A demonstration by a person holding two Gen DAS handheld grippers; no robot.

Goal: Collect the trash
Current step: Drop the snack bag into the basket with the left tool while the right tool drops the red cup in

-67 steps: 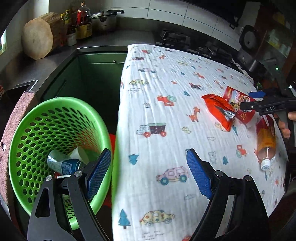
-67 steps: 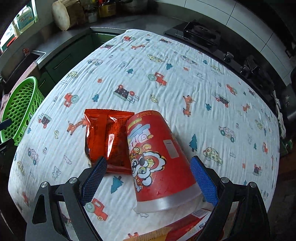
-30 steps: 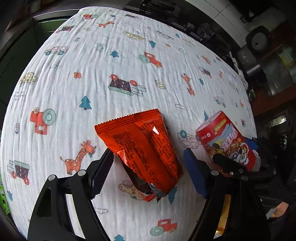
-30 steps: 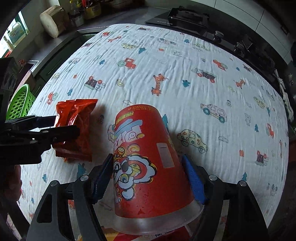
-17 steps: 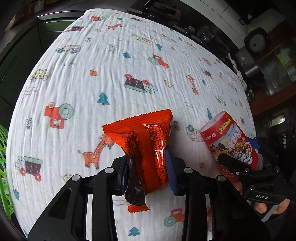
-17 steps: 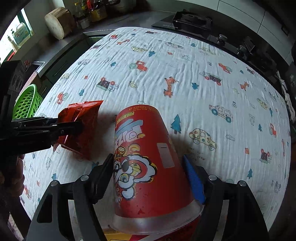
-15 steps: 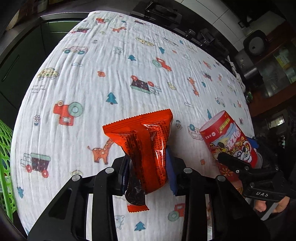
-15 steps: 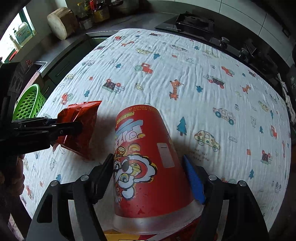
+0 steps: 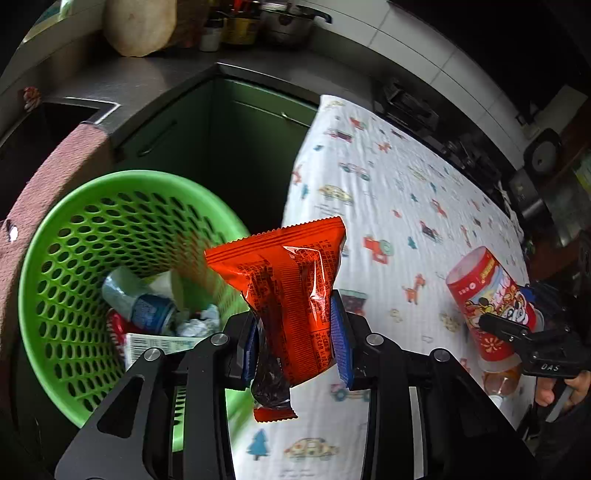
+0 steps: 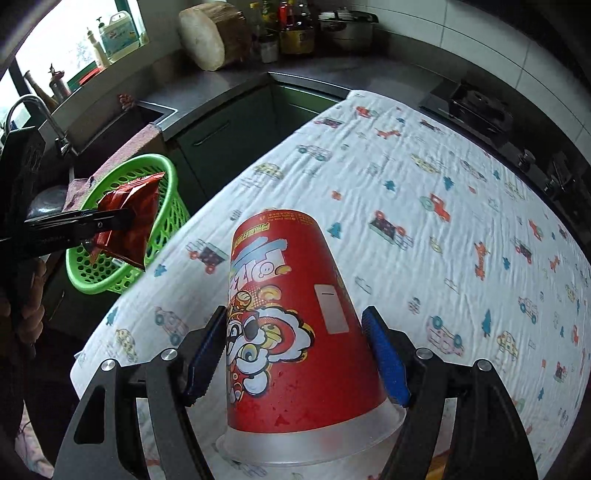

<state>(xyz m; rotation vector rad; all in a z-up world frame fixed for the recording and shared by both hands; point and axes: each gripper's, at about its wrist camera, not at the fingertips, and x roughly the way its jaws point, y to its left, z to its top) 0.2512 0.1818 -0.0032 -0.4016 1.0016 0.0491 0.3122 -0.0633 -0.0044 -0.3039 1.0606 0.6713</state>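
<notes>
The left gripper (image 9: 295, 343) has its two jaws squeezed tight on an orange snack bag (image 9: 291, 291). The bag stands up between the blue pads (image 9: 339, 343), with its zigzag top edge poking up past the jaws and its dark bottom end hanging down below them. The bag is up in the air and touches nothing but the pads.

Just past the left jaw, and lower down, sits a green basket (image 9: 66, 258) full of holes. Inside it lie a blue and white bottle (image 9: 138, 301), some crumpled paper (image 9: 195, 325) and a flat white pack (image 9: 162, 345). A pink towel (image 9: 48, 177) hangs beside the basket on its far side.

To the right of the jaws is a table under a white cloth (image 9: 406, 206) with little cars, trees and giraffes on it.

The right gripper (image 10: 295, 354) has its jaws pressed on both sides of a big red cup (image 10: 291, 317). The cup is upside down, with its wide clear rim close to the camera and its small bottom pointing away. A cartoon face is printed on its side. Whether the cup rests on the cloth or is held just above it, I cannot tell.

Farther off, past the basket, a dark counter (image 10: 229, 81) runs along the wall. On it are a round wood block (image 10: 207, 37), some bottles (image 10: 284, 26) and a metal pot (image 10: 347, 26).
</notes>
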